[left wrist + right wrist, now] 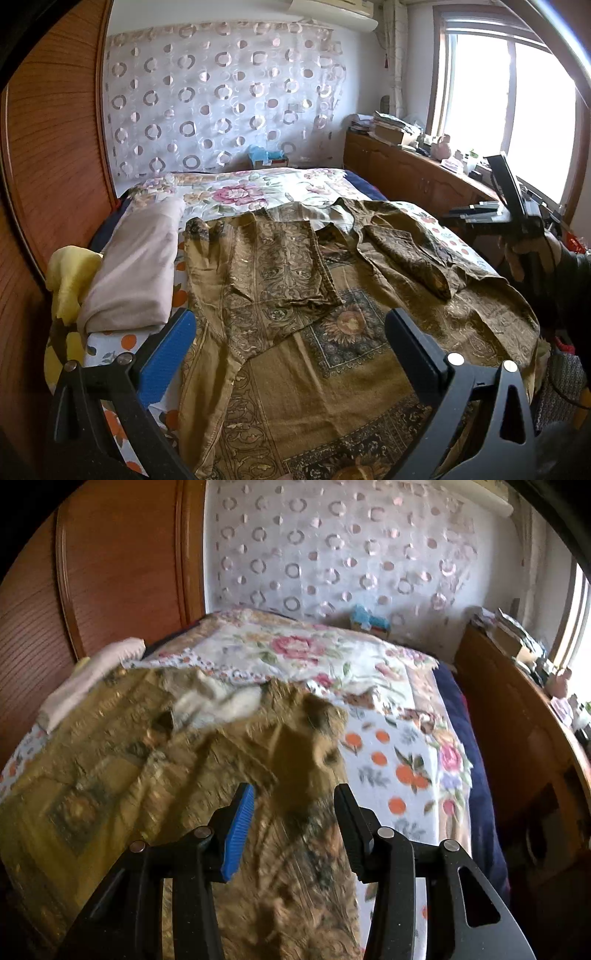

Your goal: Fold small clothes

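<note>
A brown-gold patterned garment [295, 295] lies spread flat on the bed, both sleeves folded in over its body. My left gripper [291, 339] hovers over its near half, open wide with nothing between the blue pad [170, 354] and the black finger. At the garment's right edge a hand holds my right gripper [465, 217] above the bed. In the right wrist view the right gripper [293, 808] is open over the blurred garment [280, 760]; the cloth lies below the pads, which do not press on it.
A folded beige cloth [136, 269] and a yellow cloth [70, 280] lie at the bed's left edge, against a wooden wardrobe [48, 147]. A floral bedsheet [388, 686] covers the bed. A cluttered wooden cabinet [413, 173] runs along the right under the window.
</note>
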Demonstrator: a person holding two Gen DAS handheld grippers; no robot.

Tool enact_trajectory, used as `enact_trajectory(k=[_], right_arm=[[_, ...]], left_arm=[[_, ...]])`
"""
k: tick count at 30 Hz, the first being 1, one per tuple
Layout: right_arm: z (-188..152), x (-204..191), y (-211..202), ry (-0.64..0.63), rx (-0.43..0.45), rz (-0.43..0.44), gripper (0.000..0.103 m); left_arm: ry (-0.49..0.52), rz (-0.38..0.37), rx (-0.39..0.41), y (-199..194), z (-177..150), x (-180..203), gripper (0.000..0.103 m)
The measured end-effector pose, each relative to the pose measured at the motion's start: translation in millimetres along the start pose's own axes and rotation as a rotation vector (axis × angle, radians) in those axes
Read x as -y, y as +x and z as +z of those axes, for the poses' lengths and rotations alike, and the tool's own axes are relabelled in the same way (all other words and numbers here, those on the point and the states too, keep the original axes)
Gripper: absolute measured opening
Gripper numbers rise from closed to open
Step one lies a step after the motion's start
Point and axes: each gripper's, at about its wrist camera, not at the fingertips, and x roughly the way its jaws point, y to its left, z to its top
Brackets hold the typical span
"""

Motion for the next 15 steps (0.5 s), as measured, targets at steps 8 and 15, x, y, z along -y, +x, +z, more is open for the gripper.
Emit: enact_trajectory(k=[8, 15], right_arm=[[-2, -19, 38, 0.011, -0.087, 0.012, 0.047], [19, -38, 66, 0.025, -0.085, 0.045, 0.047]], left_arm=[[0.001, 0.002, -0.012, 3, -1, 1, 0.102], [-0.01, 0.016, -0.01, 0, -3, -5, 0.102]])
